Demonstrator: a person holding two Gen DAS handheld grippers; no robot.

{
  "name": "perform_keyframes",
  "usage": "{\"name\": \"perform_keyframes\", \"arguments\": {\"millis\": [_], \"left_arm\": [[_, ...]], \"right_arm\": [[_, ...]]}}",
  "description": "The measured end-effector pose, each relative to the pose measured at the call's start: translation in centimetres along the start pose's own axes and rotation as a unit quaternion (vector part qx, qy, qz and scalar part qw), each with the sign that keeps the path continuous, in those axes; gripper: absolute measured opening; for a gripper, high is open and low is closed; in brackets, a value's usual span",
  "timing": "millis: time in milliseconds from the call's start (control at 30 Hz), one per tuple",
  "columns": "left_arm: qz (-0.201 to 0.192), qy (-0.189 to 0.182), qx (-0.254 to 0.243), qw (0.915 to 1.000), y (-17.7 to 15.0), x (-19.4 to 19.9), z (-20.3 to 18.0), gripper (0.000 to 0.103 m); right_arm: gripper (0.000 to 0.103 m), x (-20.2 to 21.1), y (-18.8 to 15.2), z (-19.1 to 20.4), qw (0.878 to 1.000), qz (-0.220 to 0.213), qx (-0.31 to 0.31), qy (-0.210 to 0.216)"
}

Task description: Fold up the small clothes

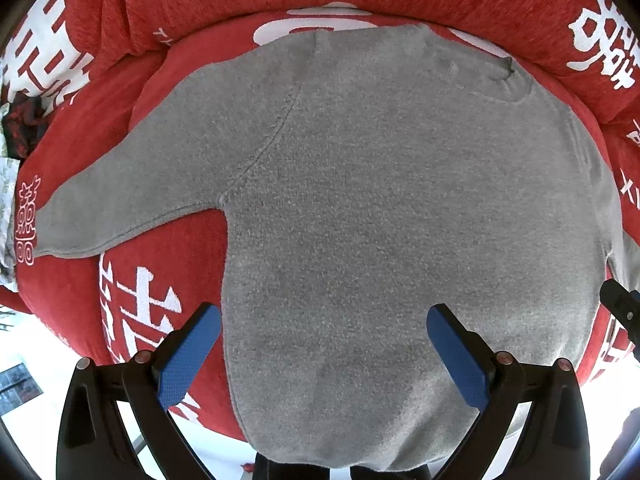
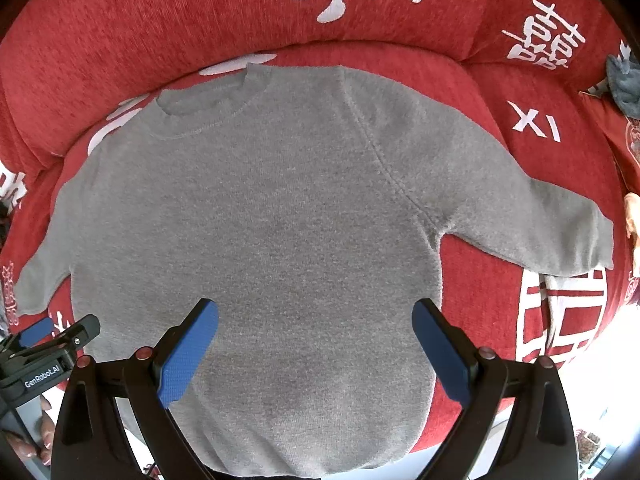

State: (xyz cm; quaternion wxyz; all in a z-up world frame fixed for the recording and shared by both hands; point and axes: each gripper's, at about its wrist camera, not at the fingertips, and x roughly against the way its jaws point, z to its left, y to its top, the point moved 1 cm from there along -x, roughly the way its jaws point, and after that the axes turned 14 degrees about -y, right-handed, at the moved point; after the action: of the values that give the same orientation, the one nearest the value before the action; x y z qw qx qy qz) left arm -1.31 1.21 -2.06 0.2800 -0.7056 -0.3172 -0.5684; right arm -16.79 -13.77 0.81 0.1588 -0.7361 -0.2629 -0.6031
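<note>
**Grey sweater spread flat on the red sofa, both grippers open above its hem**

Nearest the cameras, the left gripper (image 1: 324, 354) hangs over the lower part of the sweater (image 1: 380, 220) with its jaws spread wide and nothing between them. Its blue pads (image 1: 186, 360) stand apart, one beyond the sweater's left side edge over the red cover, the other over the grey knit. The right gripper (image 2: 316, 350) is likewise wide open and holds nothing; both of its pads (image 2: 188, 350) hover over the body of the sweater (image 2: 260, 240), close to the hem. In the right wrist view the left gripper (image 2: 60, 334) shows at the lower left, just beside the sweater's side edge.

The hem lies at the front edge of the sofa (image 2: 500, 92) seat and droops slightly over it. The body lies flat and smooth across the seat cushion. Both sleeves are stretched out sideways and slant down toward the front: one sleeve (image 1: 120, 208) reaches toward the left end of the seat, the other sleeve (image 2: 560, 236) toward the right end, its cuff lying on a white printed character. The collar (image 2: 200, 116) is farthest away, near the back edge of the seat, just below the back cushion (image 2: 200, 12), which carries large white characters on red.
</note>
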Motion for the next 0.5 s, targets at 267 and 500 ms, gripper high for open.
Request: {"name": "perform_keyframes", "arguments": {"millis": [267,500], "left_arm": [[0.002,0.001,-0.001,1.0000,0.17,-0.18,0.10,0.103],[0.002,0.000,-0.001,1.0000,0.21,-0.28,0.10,0.103]], "right_arm": [[0.098,-0.04,0.05,0.24,1.000,-0.003,0.000,0.001],[0.098,-0.27,-0.02,0.28,1.000,-0.006,-0.001,-0.003]]}}
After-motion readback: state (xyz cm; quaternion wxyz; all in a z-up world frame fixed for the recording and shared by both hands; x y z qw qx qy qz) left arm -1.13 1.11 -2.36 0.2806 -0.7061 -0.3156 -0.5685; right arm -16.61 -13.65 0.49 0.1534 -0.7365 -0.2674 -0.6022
